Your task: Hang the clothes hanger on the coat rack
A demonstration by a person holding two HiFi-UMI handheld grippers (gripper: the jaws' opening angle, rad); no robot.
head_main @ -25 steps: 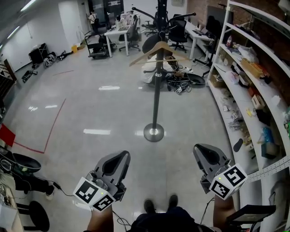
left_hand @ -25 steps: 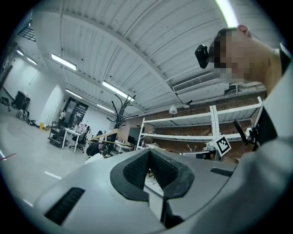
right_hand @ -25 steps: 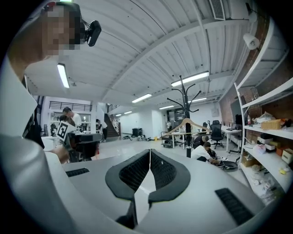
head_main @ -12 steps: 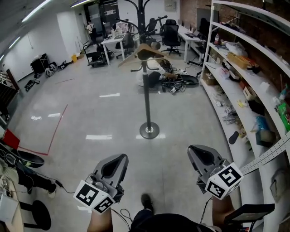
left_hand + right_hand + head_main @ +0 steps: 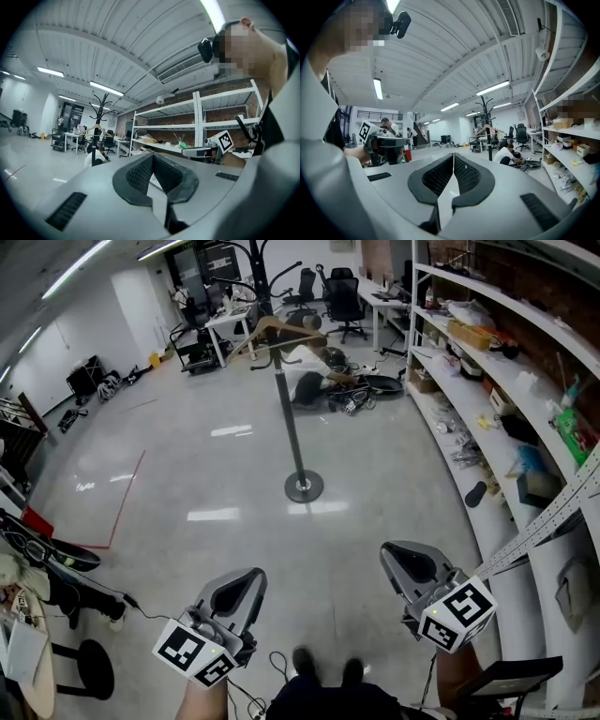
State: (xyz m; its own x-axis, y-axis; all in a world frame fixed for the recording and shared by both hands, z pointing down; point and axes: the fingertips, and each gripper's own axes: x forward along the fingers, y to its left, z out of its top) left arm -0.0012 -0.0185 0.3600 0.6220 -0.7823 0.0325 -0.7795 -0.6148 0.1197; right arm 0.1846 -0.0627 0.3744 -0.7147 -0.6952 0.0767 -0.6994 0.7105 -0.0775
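Note:
A wooden clothes hanger hangs on a black coat rack, which stands on a round base in the middle of the floor. Both grippers are held low and near me, well short of the rack. My left gripper is shut with nothing in it, and so is my right gripper. In the left gripper view the rack and hanger are small and far beyond the shut gripper. The right gripper view shows the rack past its gripper's meeting pads.
White shelving full of items runs along the right. A person in white crouches behind the rack beside tangled cables. Desks and office chairs stand at the back. A stool and gear lie at the left.
In the head view the coat rack with its hanger has drawn farther away and shifted left. Both grippers stay shut and empty, at much the same spots in the picture.

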